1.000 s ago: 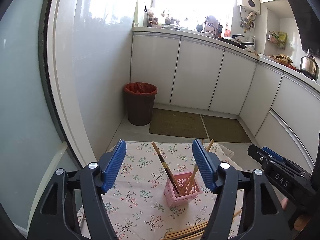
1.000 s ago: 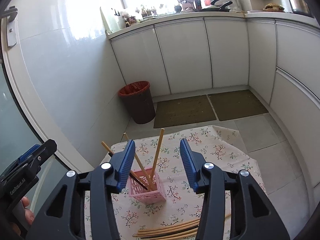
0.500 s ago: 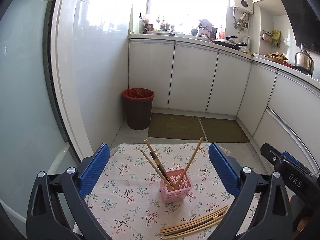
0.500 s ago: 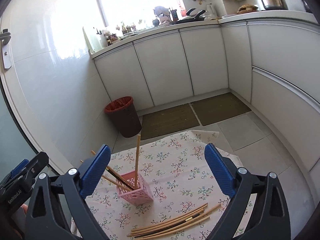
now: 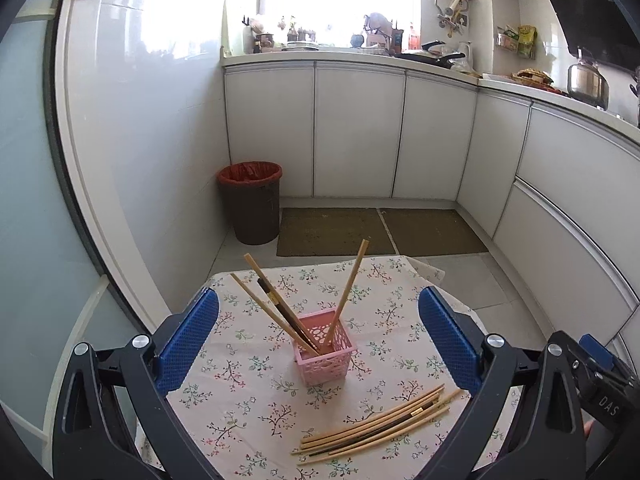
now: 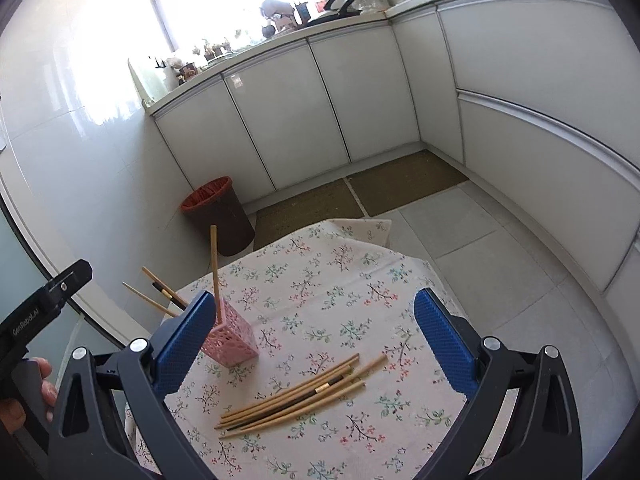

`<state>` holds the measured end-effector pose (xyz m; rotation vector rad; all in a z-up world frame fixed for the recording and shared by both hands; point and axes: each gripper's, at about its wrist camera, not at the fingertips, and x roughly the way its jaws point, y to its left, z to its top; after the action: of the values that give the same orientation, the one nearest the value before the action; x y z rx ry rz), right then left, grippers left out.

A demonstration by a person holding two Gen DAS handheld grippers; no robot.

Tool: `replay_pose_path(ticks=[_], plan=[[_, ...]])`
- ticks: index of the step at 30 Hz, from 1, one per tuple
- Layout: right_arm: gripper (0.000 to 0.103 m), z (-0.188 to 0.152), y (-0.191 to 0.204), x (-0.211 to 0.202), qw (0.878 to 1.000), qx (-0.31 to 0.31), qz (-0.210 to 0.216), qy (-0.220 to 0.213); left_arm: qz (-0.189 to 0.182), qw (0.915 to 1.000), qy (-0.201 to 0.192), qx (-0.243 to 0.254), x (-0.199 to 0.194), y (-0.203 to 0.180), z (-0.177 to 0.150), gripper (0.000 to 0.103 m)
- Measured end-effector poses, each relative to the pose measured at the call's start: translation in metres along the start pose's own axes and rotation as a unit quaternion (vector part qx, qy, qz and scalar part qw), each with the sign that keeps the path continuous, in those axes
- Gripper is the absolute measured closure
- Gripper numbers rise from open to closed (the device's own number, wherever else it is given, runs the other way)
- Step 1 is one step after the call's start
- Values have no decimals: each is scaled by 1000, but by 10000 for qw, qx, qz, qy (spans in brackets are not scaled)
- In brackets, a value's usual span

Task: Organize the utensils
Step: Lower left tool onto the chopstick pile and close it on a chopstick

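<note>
A pink lattice utensil basket [image 5: 325,346] stands on the floral tablecloth [image 5: 248,384] and holds several chopsticks [image 5: 280,312] that lean out of it. A bundle of loose chopsticks [image 5: 376,426] lies on the cloth in front and to the right of the basket. My left gripper [image 5: 318,344] is open and empty, held above the table with the basket between its fingers in the view. My right gripper [image 6: 314,346] is open and empty above the loose chopsticks [image 6: 296,396]. The basket [image 6: 232,338] shows beside its left finger.
The small table has edges close on all sides. Past it lie a tiled floor, two brown mats [image 5: 336,230] and a dark bin with a red liner [image 5: 250,200]. White cabinets [image 5: 356,132] run along the back and right. A glass door [image 5: 24,200] is at left.
Both grippers have opened wide and pulled back from the basket. The basket now holds more chopsticks than a second ago. The right gripper has swung toward the loose bundle.
</note>
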<state>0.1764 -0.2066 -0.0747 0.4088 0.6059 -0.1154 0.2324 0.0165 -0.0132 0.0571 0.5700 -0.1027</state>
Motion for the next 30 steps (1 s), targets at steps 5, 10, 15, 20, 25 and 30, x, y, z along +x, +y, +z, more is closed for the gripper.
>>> replay_pose_path(ticks=[5, 10, 15, 20, 25, 30], plan=[[7, -33, -61, -3, 9964, 629, -338, 456, -624, 9941, 708, 533, 32, -41, -19, 7], [7, -64, -131, 12, 9760, 1598, -673, 1314, -1396, 9622, 2089, 1053, 92, -91, -63, 7], [7, -77, -179, 26, 9533, 2444, -796, 1588, -1426, 9394, 2779, 1411, 137, -122, -98, 7], [7, -85, -200, 35, 9420, 2755, -903, 1689, -1247, 9320, 2889, 1799, 176, -144, -113, 12], [7, -94, -214, 45, 9236, 3150, -794, 2035, -1246, 9045, 3569, 1975, 229, -162, -125, 49], [7, -93, -210, 52, 9241, 3080, -719, 2143, -1331, 8859, 3889, 2148, 255, -169, -136, 60]])
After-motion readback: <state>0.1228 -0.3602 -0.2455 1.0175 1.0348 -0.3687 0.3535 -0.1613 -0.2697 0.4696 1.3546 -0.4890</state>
